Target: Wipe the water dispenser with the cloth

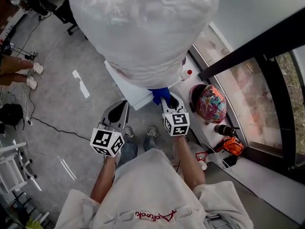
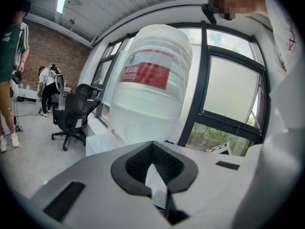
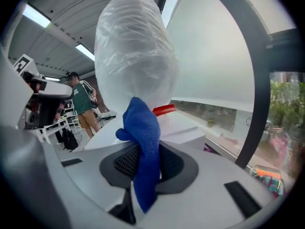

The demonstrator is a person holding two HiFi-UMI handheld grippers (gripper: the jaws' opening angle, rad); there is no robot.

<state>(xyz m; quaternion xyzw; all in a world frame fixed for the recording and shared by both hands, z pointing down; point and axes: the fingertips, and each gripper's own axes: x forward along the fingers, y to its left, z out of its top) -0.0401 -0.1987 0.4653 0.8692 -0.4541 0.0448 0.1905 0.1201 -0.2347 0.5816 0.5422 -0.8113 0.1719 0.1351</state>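
At the water dispenser (image 1: 127, 90) top edge: the blue cloth (image 1: 160, 94) sat below the bottle (image 1: 143, 27) (wrapped in clear plastic).
Right gripper (image 3: 143, 163): jaws pinched the cloth.
Left gripper (image 2: 153, 173): jaws were pressed together, empty, just beside the right.

Overhead: the bottle (image 1: 143, 27) overhangs the dispenser (image 1: 126, 87), blocking approach from above. Right: the sill (image 1: 196, 125) is crowded by a helmet (image 1: 209, 104) and bounded by the window frame (image 1: 257, 46). Left: the floor (image 1: 57, 94) is open; one cable (image 1: 47, 124) crosses it. Far left: a chair (image 2: 76, 111) stands well clear of the dispenser.
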